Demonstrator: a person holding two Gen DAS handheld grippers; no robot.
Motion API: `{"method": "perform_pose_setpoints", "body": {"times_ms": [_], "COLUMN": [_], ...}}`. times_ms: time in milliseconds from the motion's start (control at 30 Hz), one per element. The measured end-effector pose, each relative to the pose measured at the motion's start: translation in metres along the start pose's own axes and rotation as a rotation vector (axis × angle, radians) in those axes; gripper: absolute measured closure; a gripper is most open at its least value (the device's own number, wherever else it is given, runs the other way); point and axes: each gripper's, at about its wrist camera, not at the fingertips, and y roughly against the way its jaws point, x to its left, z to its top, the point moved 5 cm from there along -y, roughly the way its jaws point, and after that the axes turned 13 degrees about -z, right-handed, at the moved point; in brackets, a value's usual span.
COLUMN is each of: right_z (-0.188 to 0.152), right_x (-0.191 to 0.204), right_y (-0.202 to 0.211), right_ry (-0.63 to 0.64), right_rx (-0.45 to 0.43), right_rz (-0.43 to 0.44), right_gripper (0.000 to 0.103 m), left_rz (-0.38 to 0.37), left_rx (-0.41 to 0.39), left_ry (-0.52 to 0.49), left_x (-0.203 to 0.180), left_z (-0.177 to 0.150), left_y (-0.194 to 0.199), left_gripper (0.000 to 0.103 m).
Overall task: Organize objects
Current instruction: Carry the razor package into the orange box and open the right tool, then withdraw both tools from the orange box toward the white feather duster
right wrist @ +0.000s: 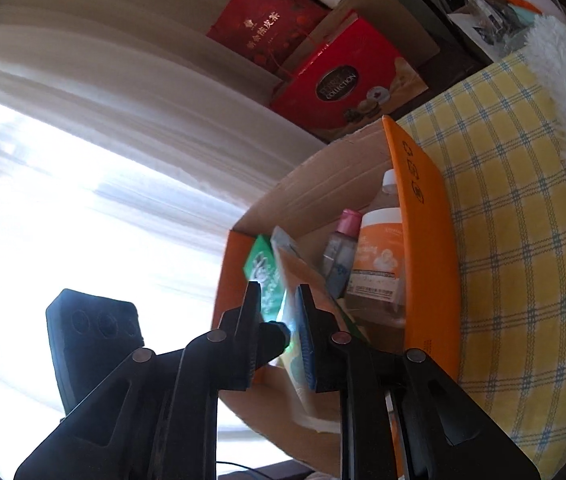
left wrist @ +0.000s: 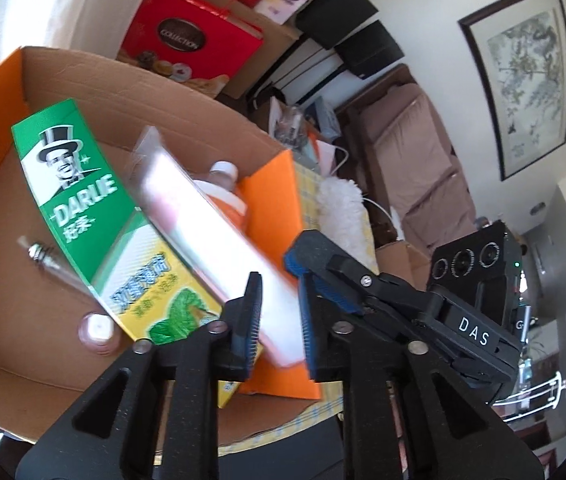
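On the yellow checked tablecloth [right wrist: 503, 208], the orange cardboard box [right wrist: 423, 240] is taking a flat clear-plastic pack [left wrist: 219, 240] (blurry), left gripper [left wrist: 279, 320] and right gripper [right wrist: 279, 328] both pinching it.

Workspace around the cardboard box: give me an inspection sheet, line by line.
Surface: yellow checked tablecloth under the box.
Job's things: cardboard box holds a green toothpaste carton, an orange bottle, a pink-capped bottle and a small round jar.
Clutter: white fluffy duster on the cloth beside the box.
Grippers: left tool grips a flat clear packet over the box; right tool is beside it, its grip unclear.
Cables: white cord past the duster.
Surroundings: red gift boxes, brown sofa, framed painting.
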Motion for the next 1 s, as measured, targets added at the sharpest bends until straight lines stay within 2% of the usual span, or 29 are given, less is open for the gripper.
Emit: {"method": "perform_pose_setpoints", "body": {"times_ms": [33, 133, 300, 333, 433, 467, 500, 533, 767, 867, 1000], "right_z": [0.0, 0.0, -0.004, -0.005, -0.01, -0.011, -0.013, -0.014, -0.018, -0.017, -0.015], "right_x": [-0.002, -0.011, -0.021, -0.022, -0.021, -0.019, -0.019, -0.018, -0.017, -0.021, -0.029], "right_y": [0.0, 0.003, 0.015, 0.017, 0.025, 0.026, 0.028, 0.03, 0.046, 0.054, 0.064], "right_ry": [0.012, 0.036, 0.072, 0.085, 0.141, 0.158, 0.174, 0.186, 0.261, 0.28, 0.293], "right_rx": [-0.005, -0.015, -0.025, -0.027, -0.038, -0.04, -0.043, -0.046, -0.083, -0.099, -0.112], "right_rz": [-0.028, -0.083, -0.115, -0.123, -0.163, -0.175, -0.186, -0.195, -0.274, -0.31, -0.37], "right_gripper": [0.082, 0.082, 0.079, 0.077, 0.062, 0.056, 0.048, 0.046, 0.033, 0.029, 0.024], "left_rz": [0.0, -0.019, 0.026, 0.035, 0.056, 0.062, 0.067, 0.071, 0.095, 0.11, 0.163], "left_rx": [-0.01, -0.06, -0.083, -0.081, -0.059, -0.052, -0.047, -0.045, -0.025, -0.02, -0.019], "left_ry": [-0.002, -0.008, -0.046, -0.054, -0.075, -0.079, -0.079, -0.079, -0.092, -0.106, -0.153], "left_x": [0.001, 0.001, -0.004, -0.005, -0.01, -0.011, -0.011, -0.011, -0.018, -0.022, -0.027], "left_z": [0.0, 0.002, 0.004, 0.003, -0.001, -0.003, -0.005, -0.006, -0.017, -0.02, -0.023], "left_y": [0.004, 0.02, 0.031, 0.031, 0.027, 0.025, 0.024, 0.022, 0.012, 0.01, 0.008], "left_gripper": [0.072, 0.055, 0.036, 0.034, 0.031, 0.03, 0.025, 0.022, 0.018, 0.01, 0.007]}}
